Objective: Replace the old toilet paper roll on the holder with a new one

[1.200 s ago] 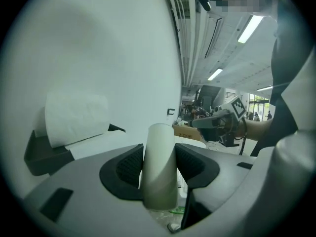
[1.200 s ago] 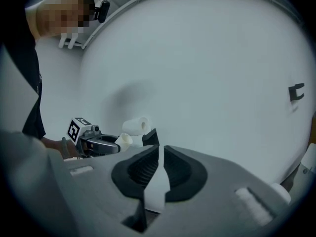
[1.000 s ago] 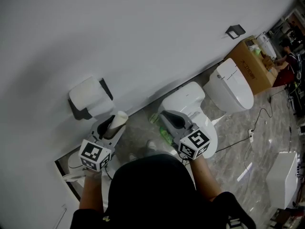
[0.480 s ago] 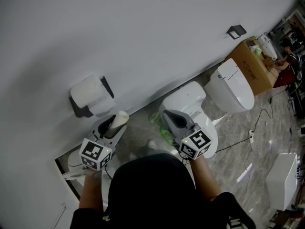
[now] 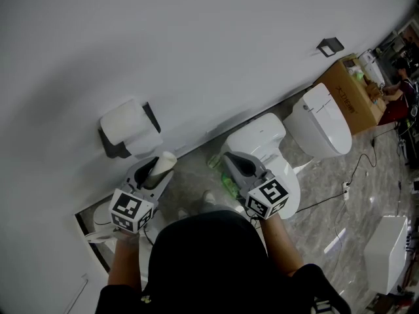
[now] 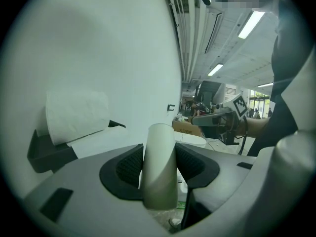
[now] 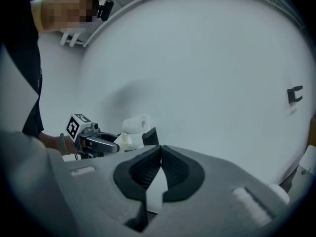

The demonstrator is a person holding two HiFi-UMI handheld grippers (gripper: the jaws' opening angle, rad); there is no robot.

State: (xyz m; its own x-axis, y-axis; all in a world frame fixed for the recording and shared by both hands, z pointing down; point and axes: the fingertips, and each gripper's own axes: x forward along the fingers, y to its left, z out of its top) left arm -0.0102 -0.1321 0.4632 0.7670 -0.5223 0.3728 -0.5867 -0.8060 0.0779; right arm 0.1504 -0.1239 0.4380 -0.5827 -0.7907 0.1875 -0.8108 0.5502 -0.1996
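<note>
A full white toilet paper roll [image 5: 123, 128] sits on the black wall holder [image 5: 112, 151], with a loose sheet hanging down. My left gripper [image 5: 157, 165] is just below and right of it, shut on an empty cardboard tube [image 5: 163, 161] that stands nearly upright between the pads. In the left gripper view the tube [image 6: 159, 147] fills the gap and the roll [image 6: 76, 115] lies up to the left on its holder [image 6: 47, 154]. My right gripper [image 5: 234, 162] hovers over a toilet, shut with nothing in it. Its pads [image 7: 170, 164] meet at the tip.
Two white toilets [image 5: 258, 139] [image 5: 322, 120] stand along the wall to the right. A cardboard box [image 5: 347, 87] is beyond them. A green object [image 5: 226, 187] lies on the marble floor and a cable [image 5: 340, 190] runs across it. A black fixture [image 5: 329, 45] is on the wall.
The head view has drifted slightly. Both grippers keep their places, and the tube stays in the left one.
</note>
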